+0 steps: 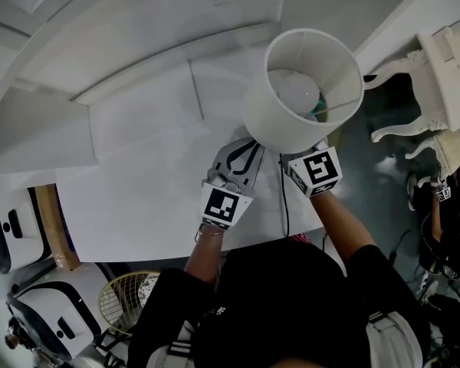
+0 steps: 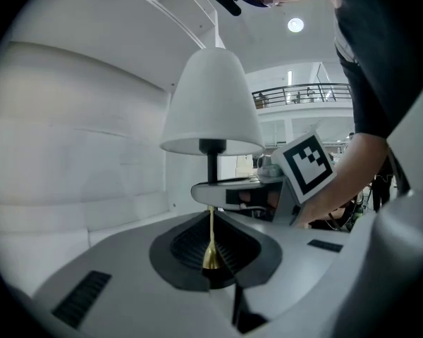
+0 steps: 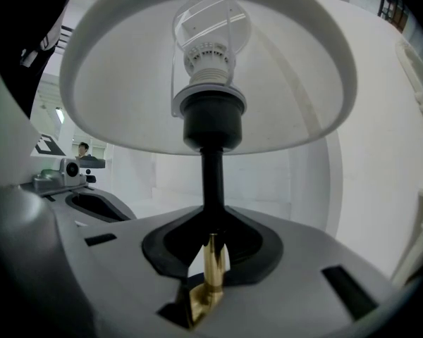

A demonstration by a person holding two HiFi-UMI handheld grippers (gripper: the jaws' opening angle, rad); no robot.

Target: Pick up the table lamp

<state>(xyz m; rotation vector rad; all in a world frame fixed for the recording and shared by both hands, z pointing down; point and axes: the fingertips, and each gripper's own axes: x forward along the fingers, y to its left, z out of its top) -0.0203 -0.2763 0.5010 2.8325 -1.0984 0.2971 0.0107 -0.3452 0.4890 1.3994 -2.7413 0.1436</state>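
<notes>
So the table lamp (image 1: pixel 303 90) was over at the right end of the white surface (image 1: pixel 153 182), standing upright with the shade on top, its long axis straight up and down. The right gripper (image 3: pixel 211 224) pointed at it roughly level from the near side, and its jaws looked clenched round the black stem (image 3: pixel 211 182) just under the bulb socket. So the lamp sat dead ahead of that gripper and in its grip.

The left gripper (image 1: pixel 249 148) was just beside it on the left and a bit lower, jaws pressed together. A thin brass rod (image 2: pixel 211 257) ran down from below the right jaws and ended in a little flared bit right at the left tips. Honestly I couldn't tell if the left jaws were pinching it or just sitting against it. I couldn't see the lamp's base either, since the shade and hands covered it, so no idea if it was off the surface.

My take: the right hand was the nearer one and doing the work. With the stem vertical, the lift wanted to go straight up, or that big shade would tip it.

A black cable (image 1: pixel 284 198) ran toward the near edge of the surface. The room was very white, with stepped panels on the far side and a carved white piece of furniture (image 1: pixel 437 67) on the right. There was a wire basket (image 1: pixel 126 301) on the floor near left and a railed balcony (image 2: pixel 303 94) further off.
</notes>
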